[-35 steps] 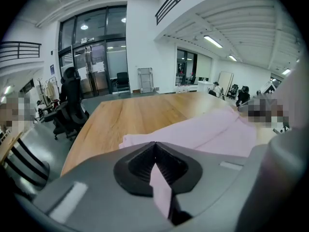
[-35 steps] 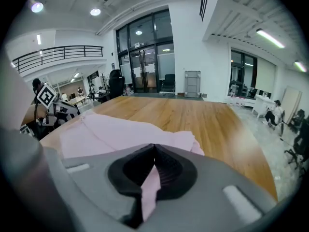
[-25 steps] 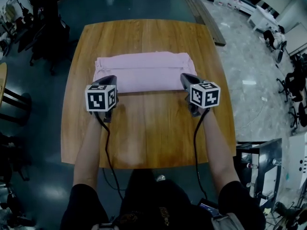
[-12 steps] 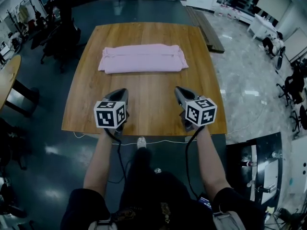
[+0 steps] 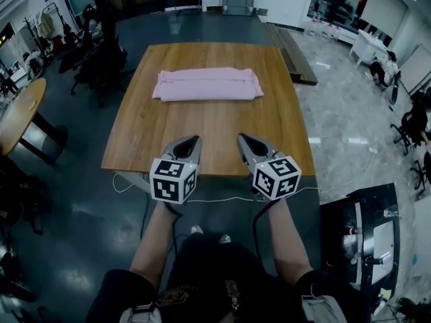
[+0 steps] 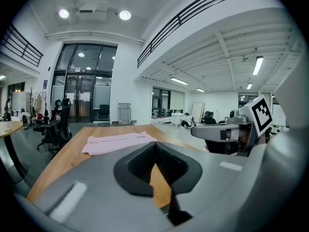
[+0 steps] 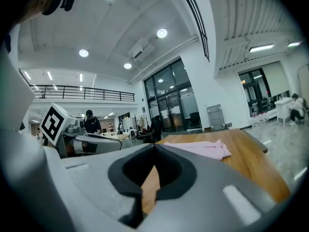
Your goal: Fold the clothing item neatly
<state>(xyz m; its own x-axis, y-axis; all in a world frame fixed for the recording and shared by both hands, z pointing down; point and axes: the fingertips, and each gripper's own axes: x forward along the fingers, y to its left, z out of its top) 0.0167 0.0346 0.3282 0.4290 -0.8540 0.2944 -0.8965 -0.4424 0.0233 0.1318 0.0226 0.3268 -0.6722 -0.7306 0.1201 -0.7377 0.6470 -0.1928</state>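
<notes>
Pink garment (image 5: 207, 85): one, folded into a long strip, lying near the far edge of the table (image 5: 202, 128). Two grippers, left gripper (image 5: 194, 140) and right gripper (image 5: 242, 138), jaws closed on nothing, hover side by side above the near edge. A second ago both sat at the garment's near hem; they have since drawn back.
</notes>
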